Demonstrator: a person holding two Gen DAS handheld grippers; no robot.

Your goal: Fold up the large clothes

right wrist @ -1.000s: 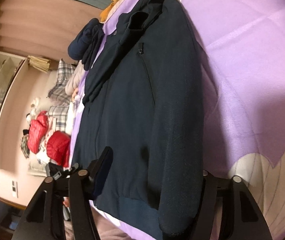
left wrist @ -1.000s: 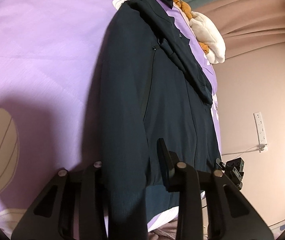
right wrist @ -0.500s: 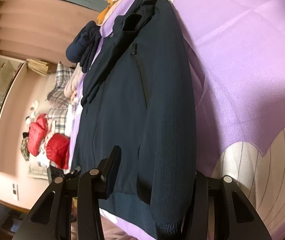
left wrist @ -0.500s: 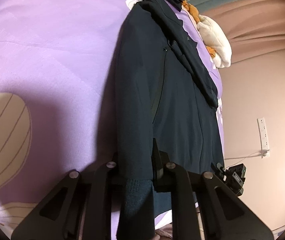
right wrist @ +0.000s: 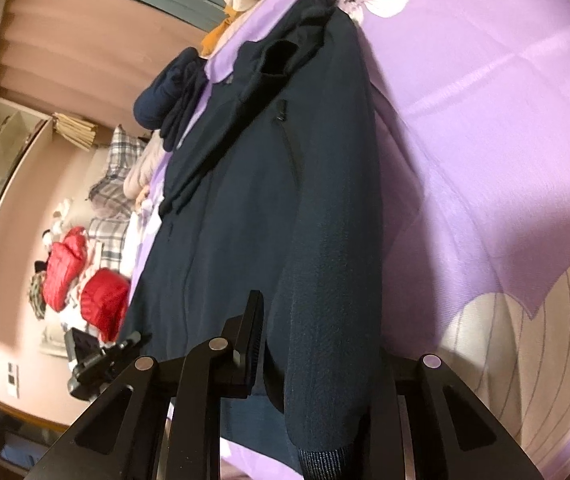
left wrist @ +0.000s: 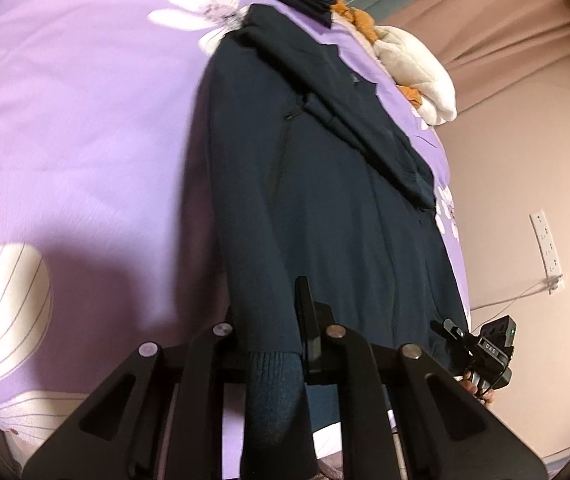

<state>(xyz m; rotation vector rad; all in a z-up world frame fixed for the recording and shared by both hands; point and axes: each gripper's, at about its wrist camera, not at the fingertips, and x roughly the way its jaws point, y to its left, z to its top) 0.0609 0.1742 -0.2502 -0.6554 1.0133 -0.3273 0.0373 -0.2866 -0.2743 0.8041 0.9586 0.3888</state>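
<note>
Lying flat and lengthwise on the purple floral bedspread [left wrist: 85,120]: a dark navy jacket [left wrist: 325,200], hood end far, hem near. Lying along one edge, a sleeve with its ribbed cuff [left wrist: 273,384] passing between the fingers of the left gripper [left wrist: 269,344], pinched there. Running between the fingers of the right gripper [right wrist: 317,360], the same sleeve, though impossible to tell whether clamped or only straddled. Sitting beyond the hood: a cream and orange bundle [left wrist: 417,68]. Piling up beside the bed: red padded garments [right wrist: 85,280].
</note>
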